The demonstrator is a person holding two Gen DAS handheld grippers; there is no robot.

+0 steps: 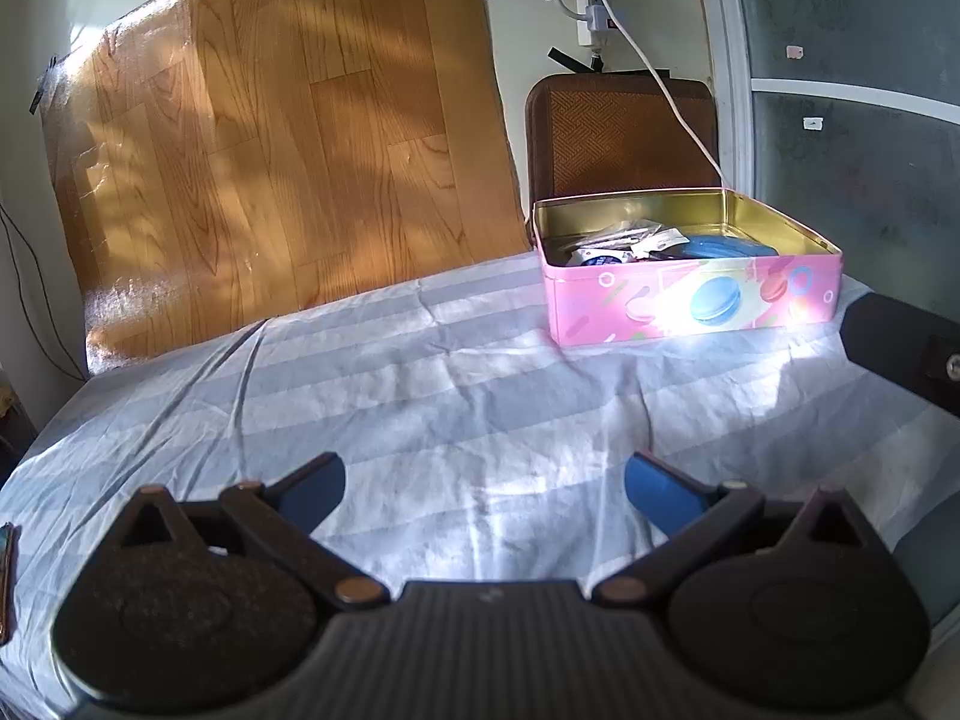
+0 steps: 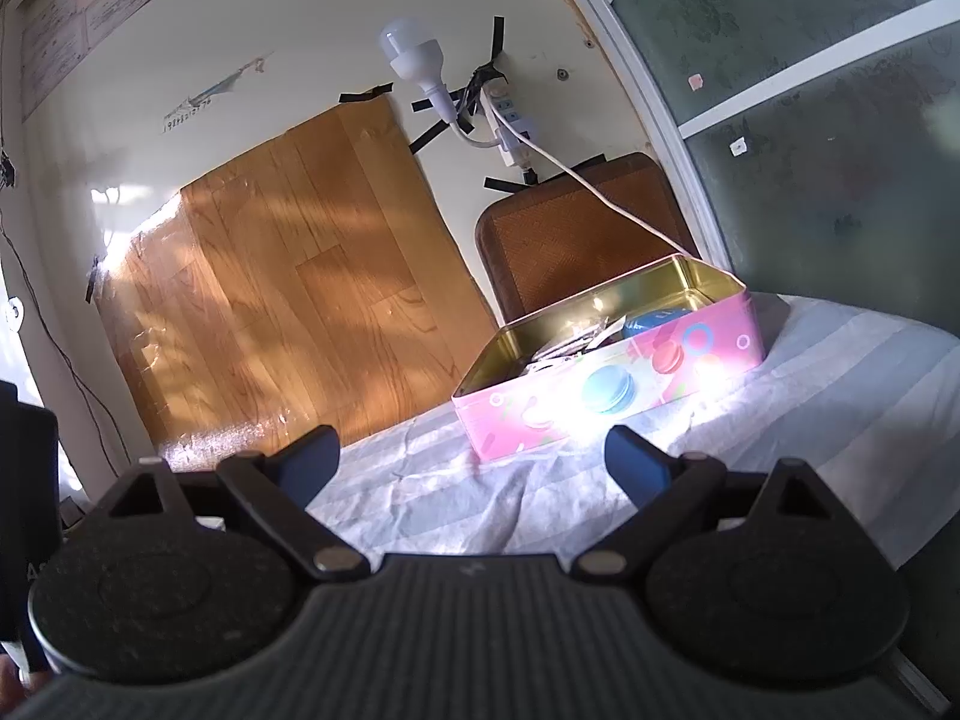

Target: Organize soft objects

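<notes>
Both grippers, left and right, are hovering with jaws spread, empty; tin is sitting filled, so withdraw clear of its rim

A bed carries everything here, covered by a wrinkled sheet with broad pale blue and white stripes, creased in long folds and lit by a bright patch of sun near the middle. On the sheet, toward the far right corner, sits an open pink tin printed with macarons, its gold inside showing. A small dark object lies at the sheet's left edge; what it is cannot be told.
</notes>
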